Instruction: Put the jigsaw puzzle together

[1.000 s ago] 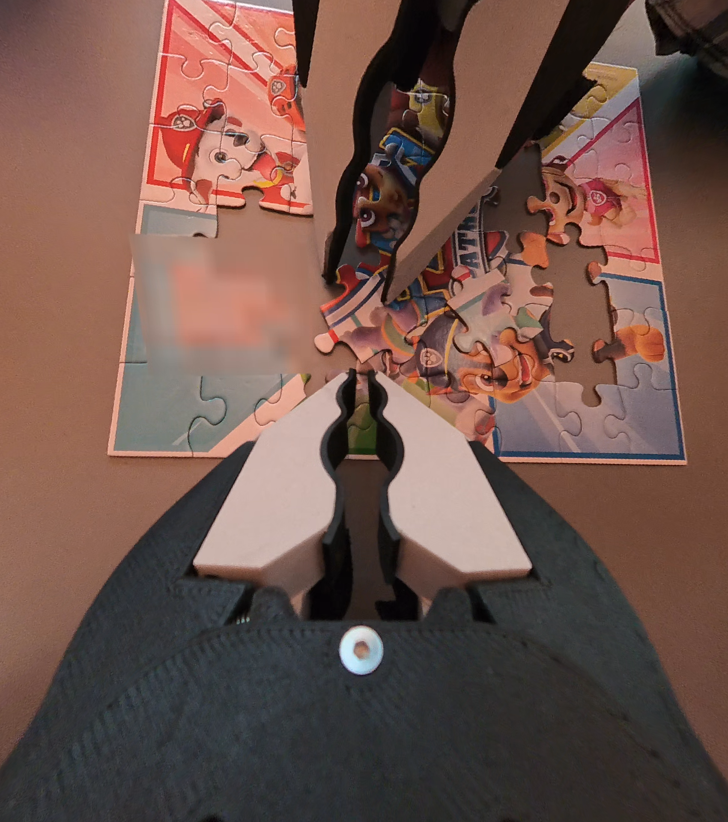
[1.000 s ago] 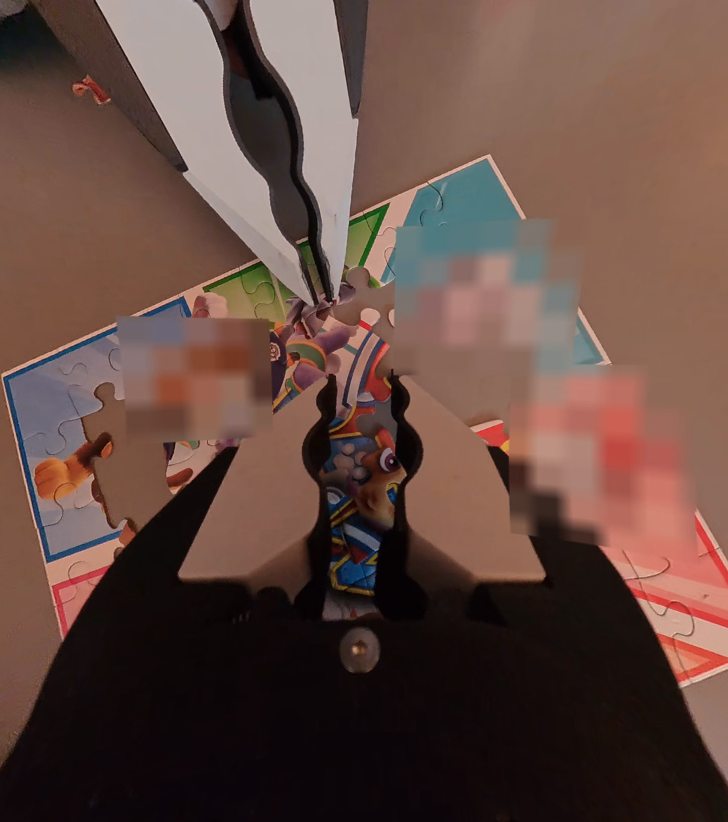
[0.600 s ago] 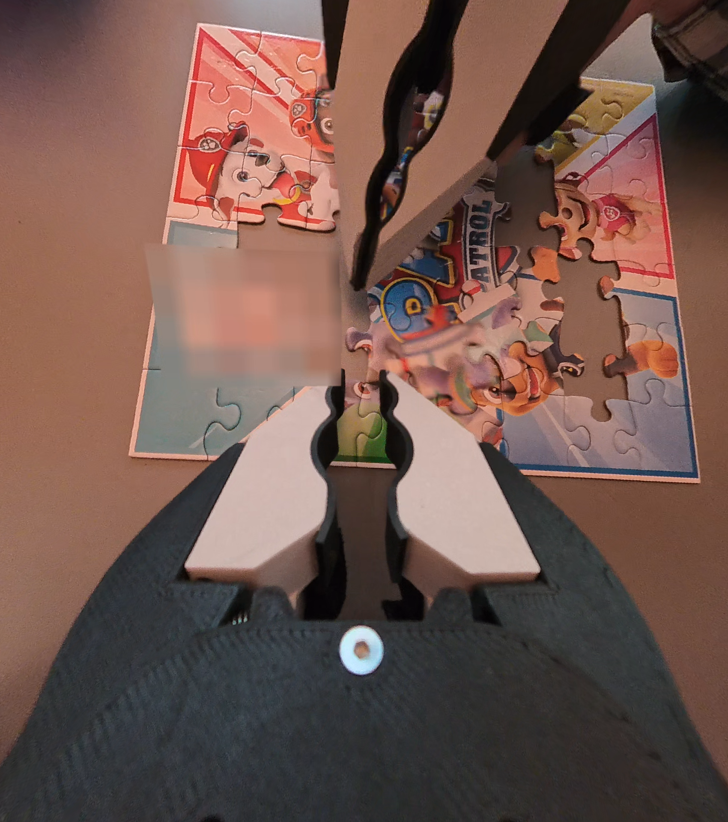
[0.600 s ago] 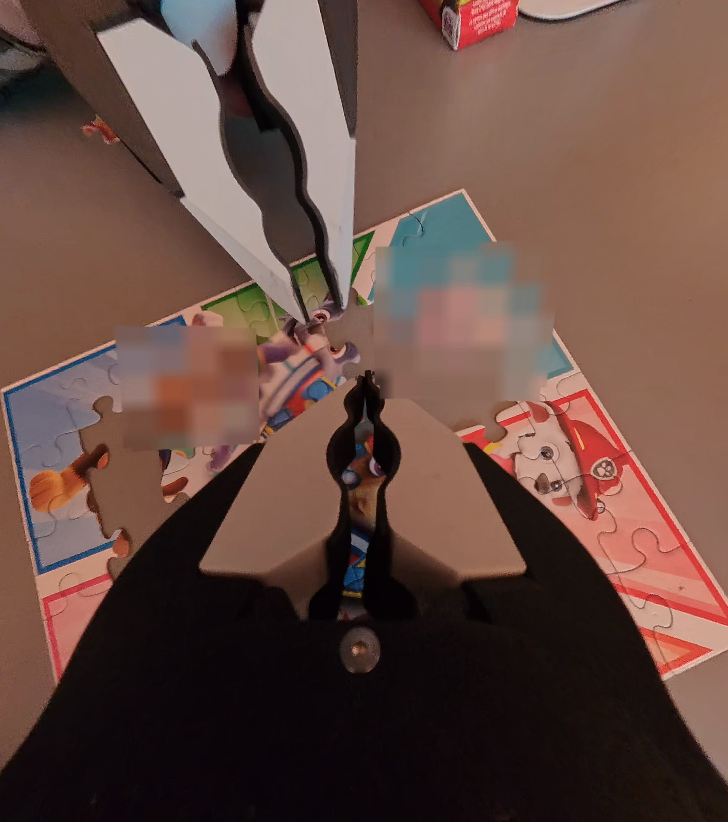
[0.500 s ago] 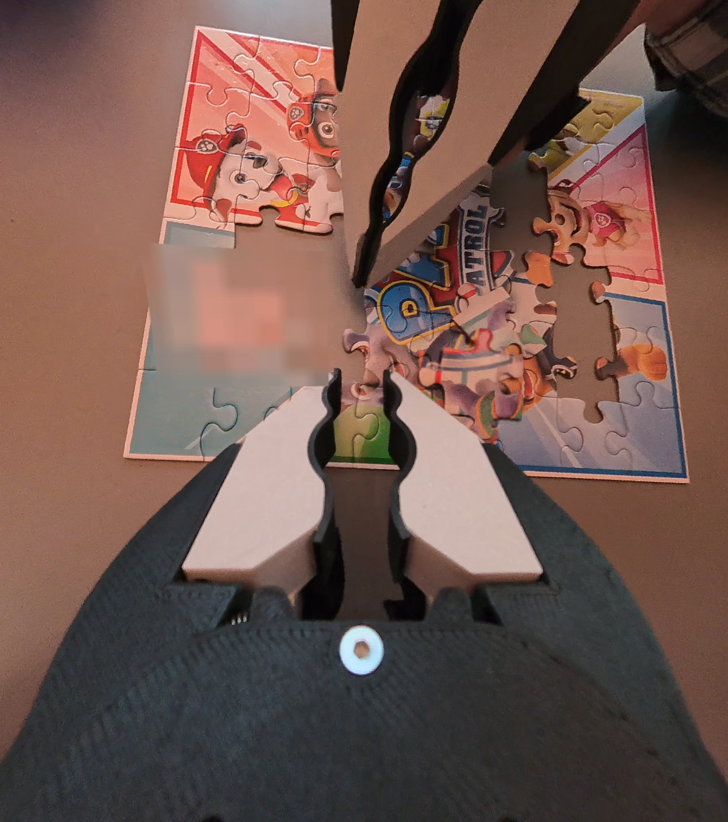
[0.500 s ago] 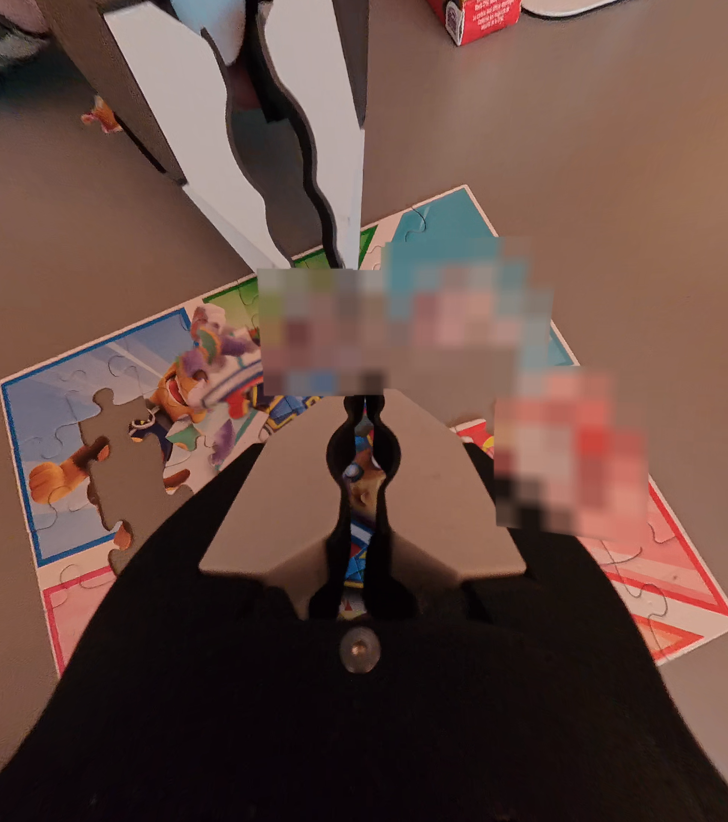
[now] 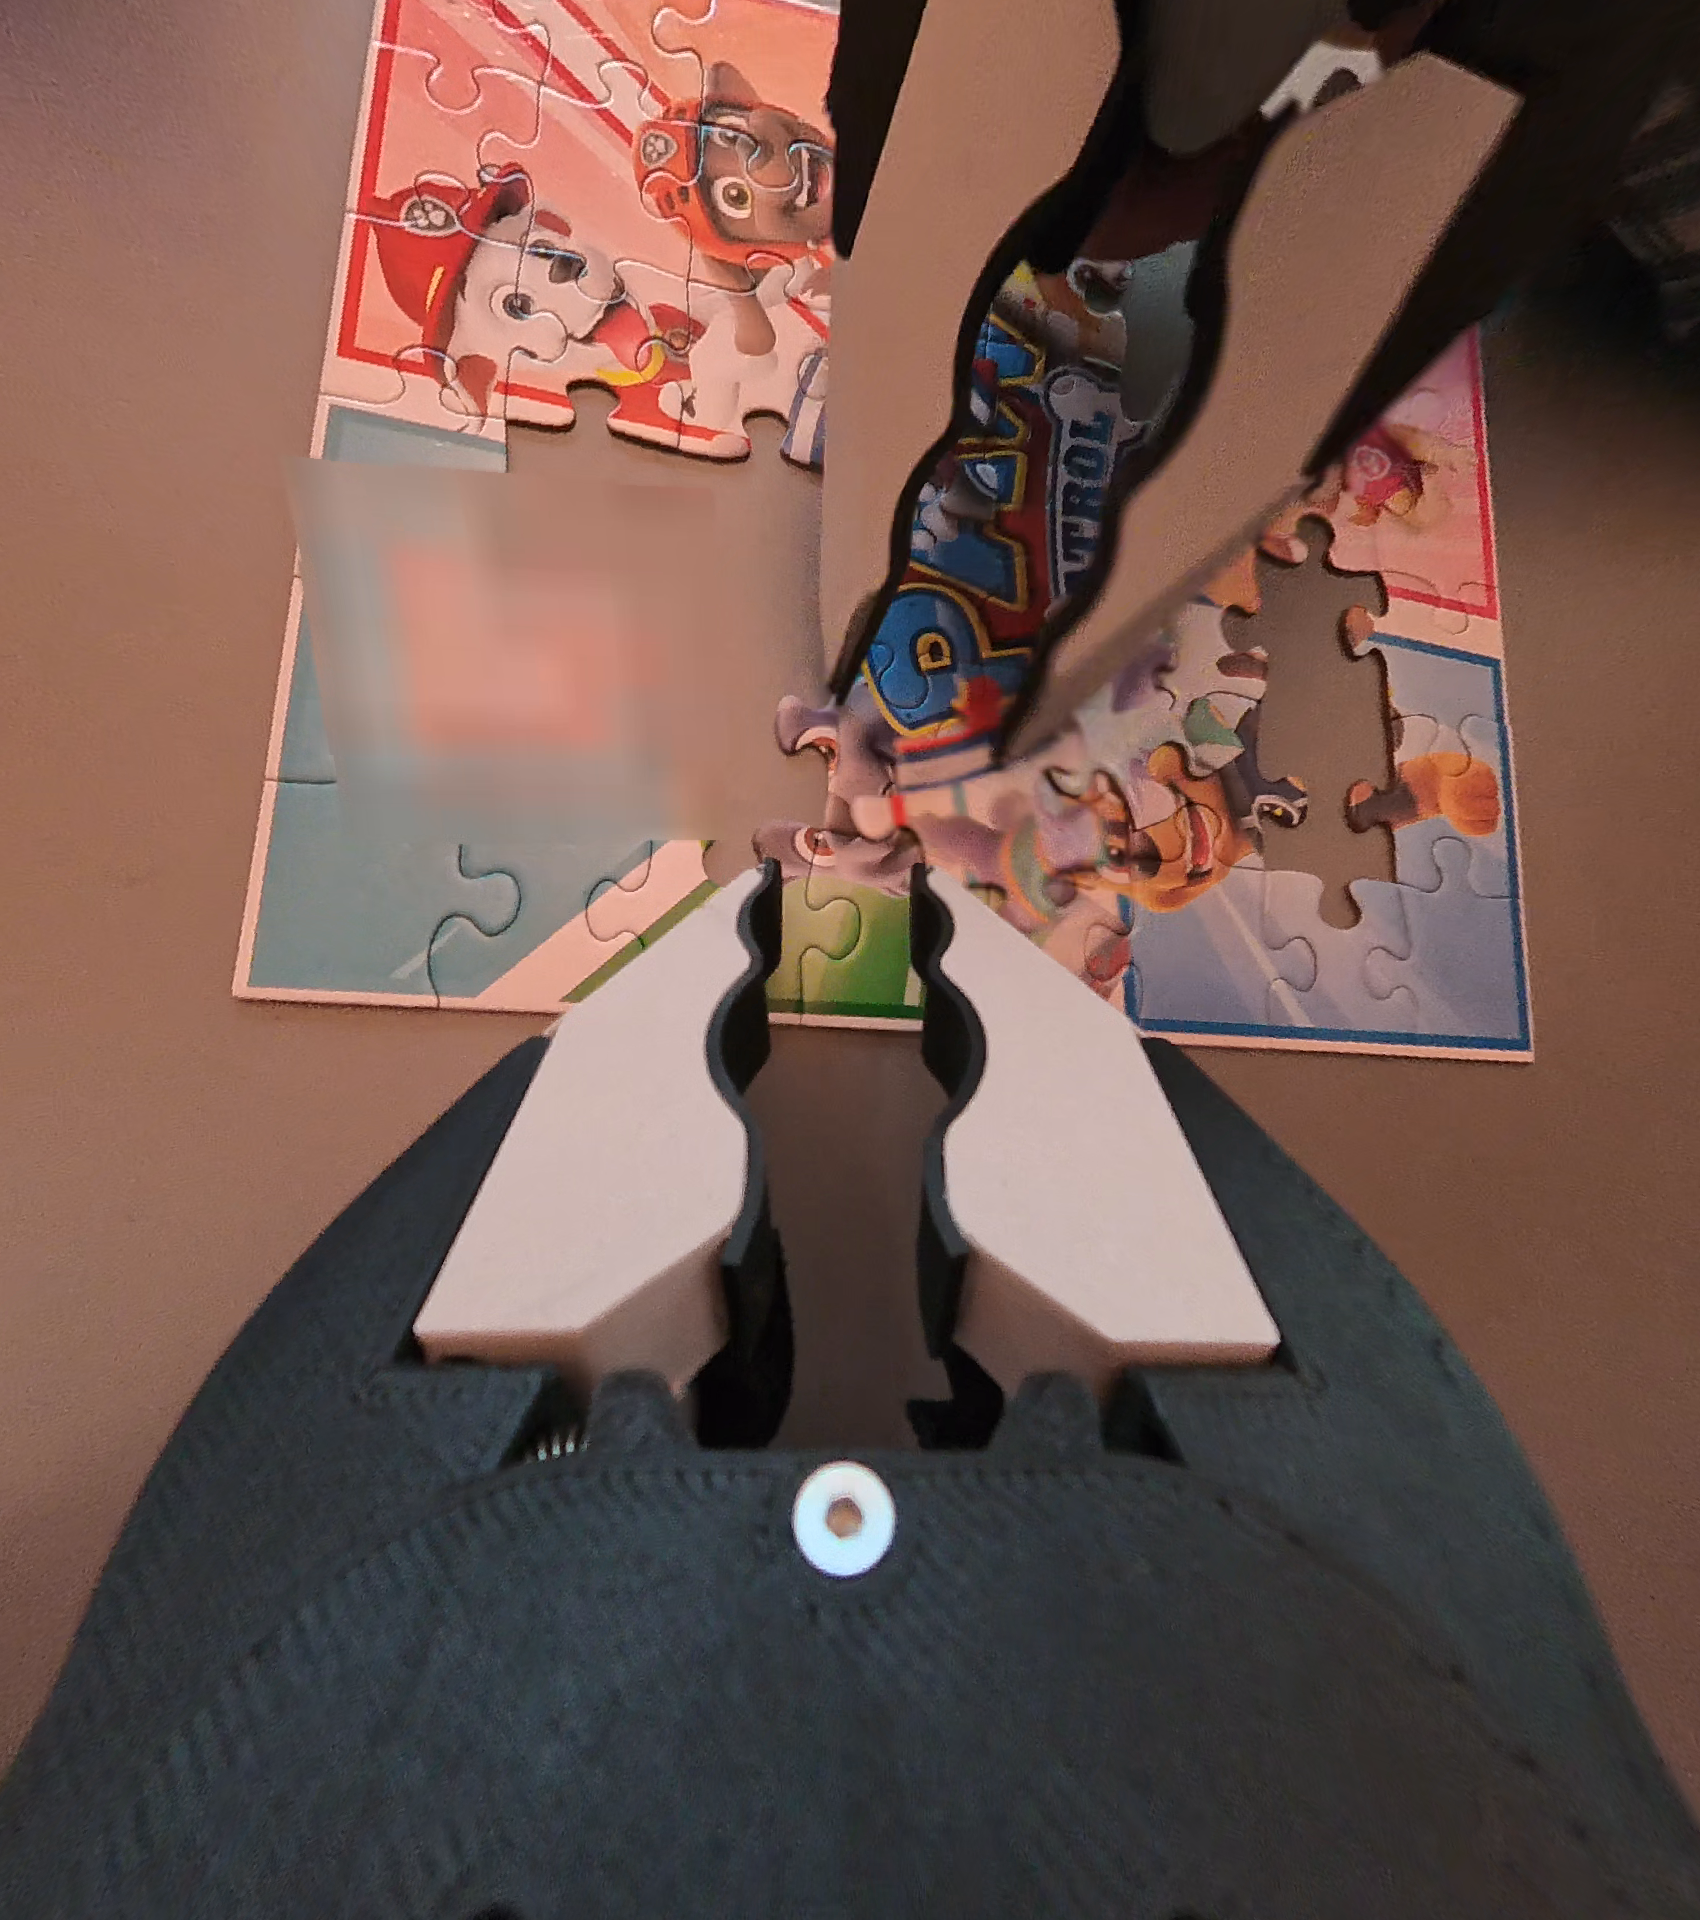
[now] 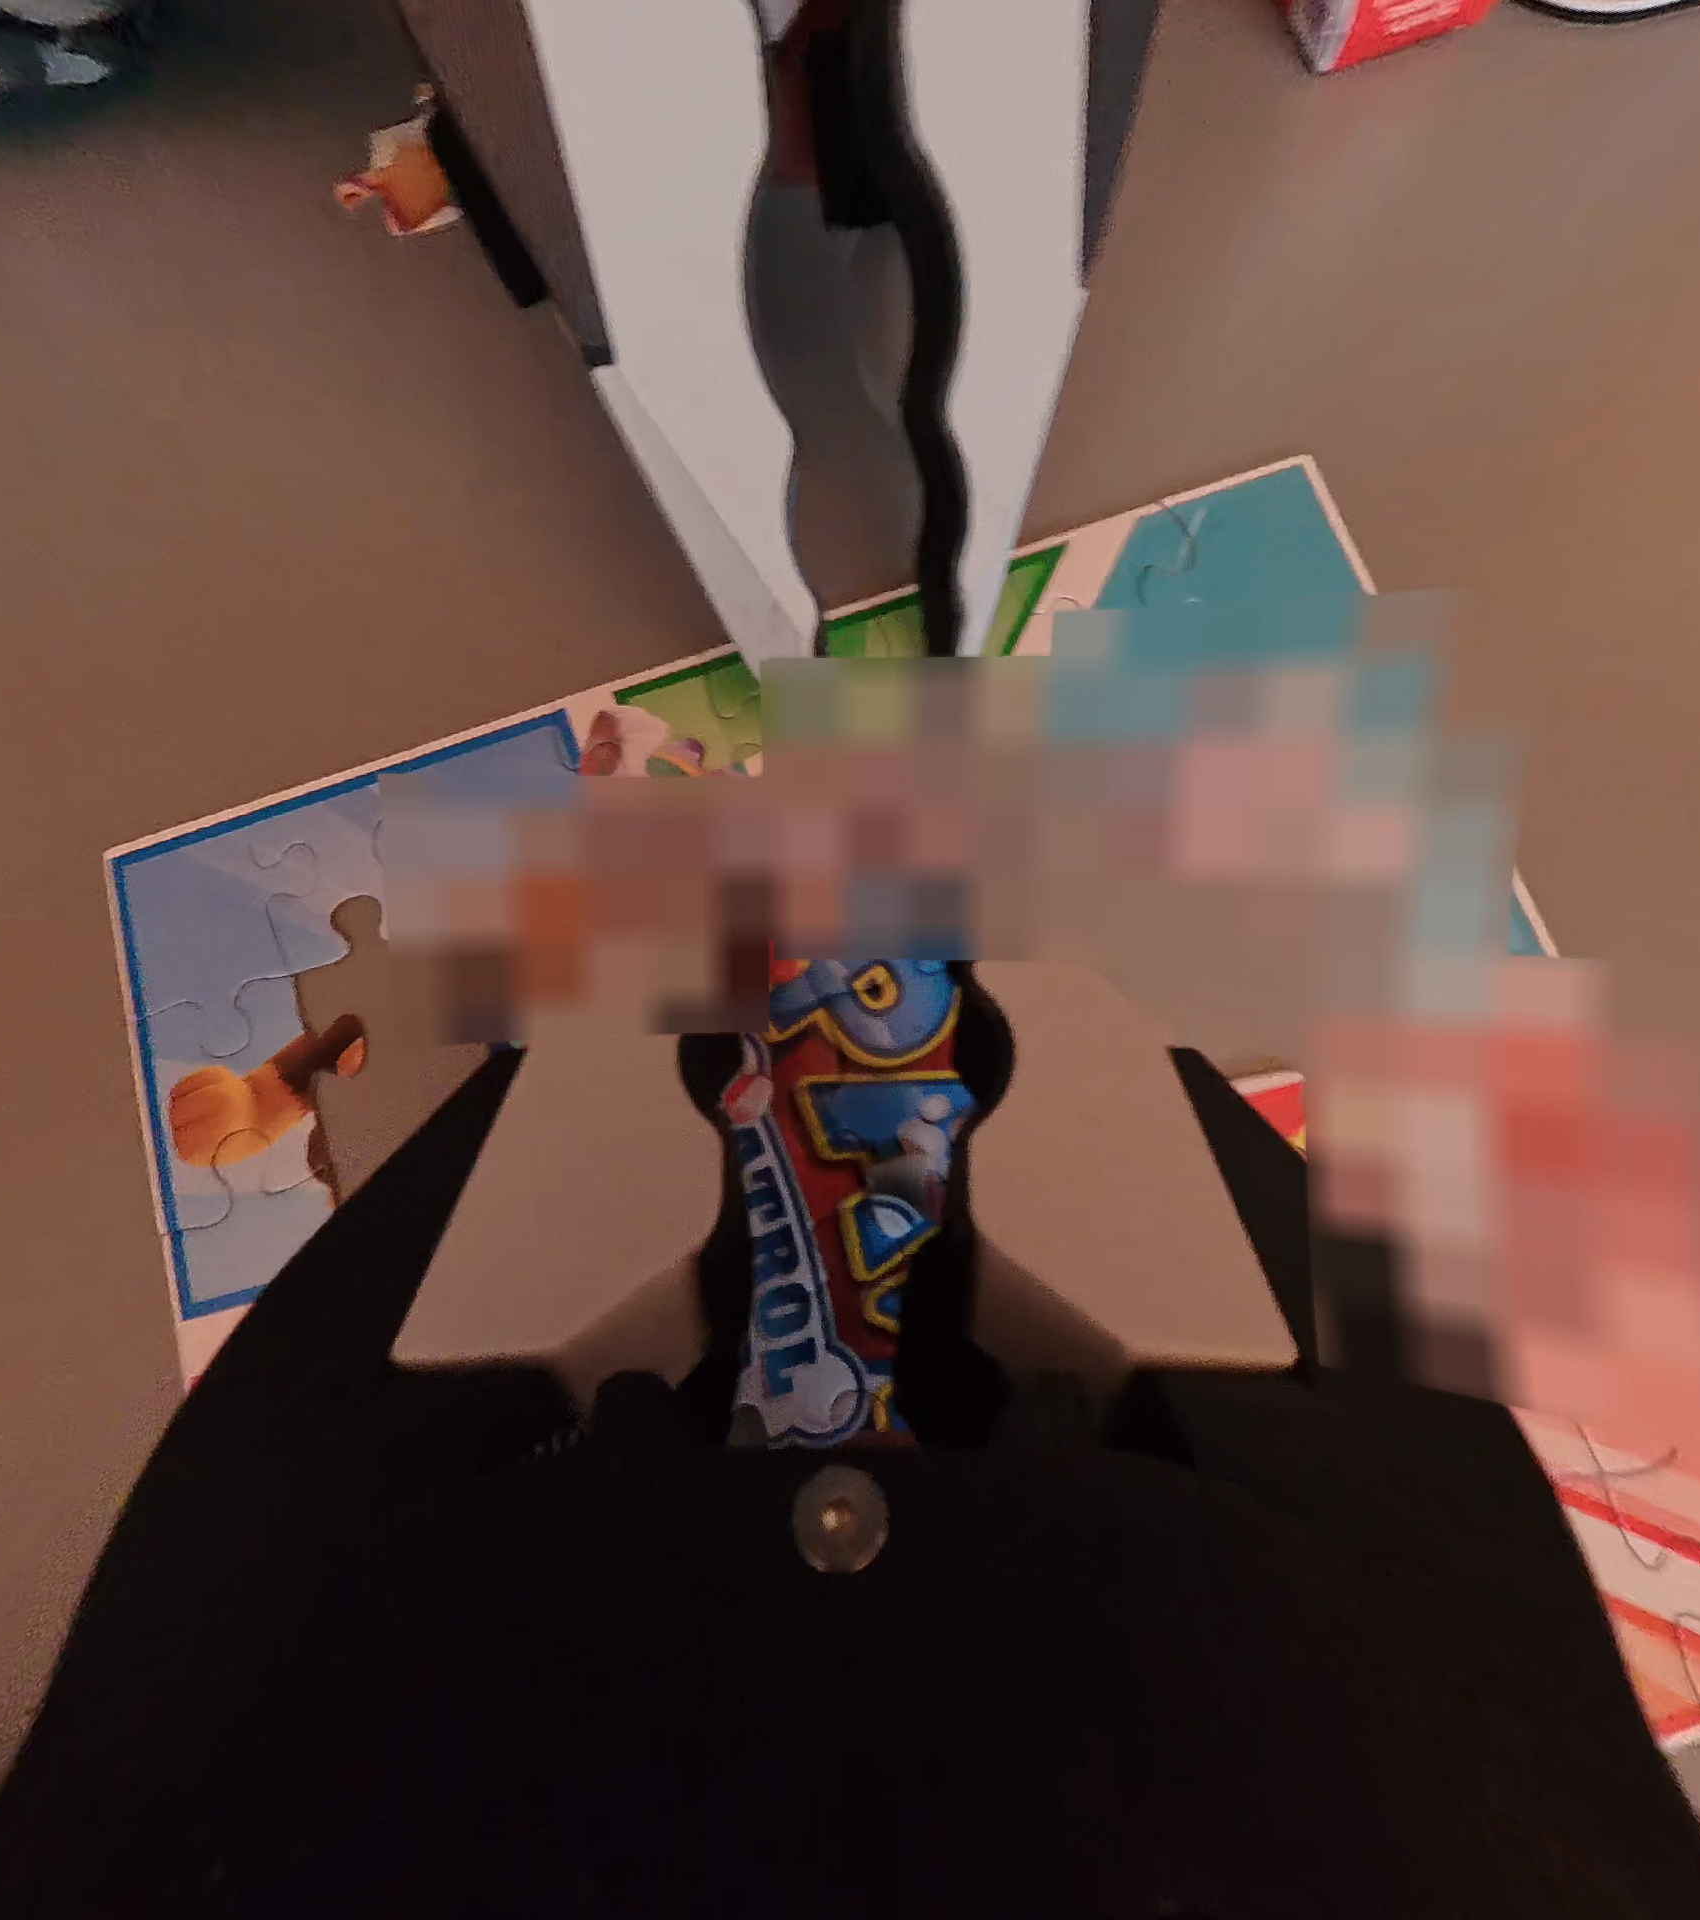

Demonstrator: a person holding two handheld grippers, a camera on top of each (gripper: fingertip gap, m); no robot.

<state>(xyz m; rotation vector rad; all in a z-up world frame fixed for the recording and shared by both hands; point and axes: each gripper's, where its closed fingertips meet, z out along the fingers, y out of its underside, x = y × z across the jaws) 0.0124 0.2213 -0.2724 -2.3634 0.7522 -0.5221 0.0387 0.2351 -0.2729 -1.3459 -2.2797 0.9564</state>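
Now: puzzle (image 7: 617,260) lies flat mid-table (image 7: 46,623), holes left | left gripper (image 7: 841,883) fingers narrowly apart, empty, by near edge | right gripper (image 7: 929,727) fingers apart, empty, tips low over loose piece (image 7: 939,764), likely nudging it in.

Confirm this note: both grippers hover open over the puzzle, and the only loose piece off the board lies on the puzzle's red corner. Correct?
Not quite. The loose piece lies on the brown table beyond the puzzle, as the right wrist view shows. Left gripper and right gripper are open.
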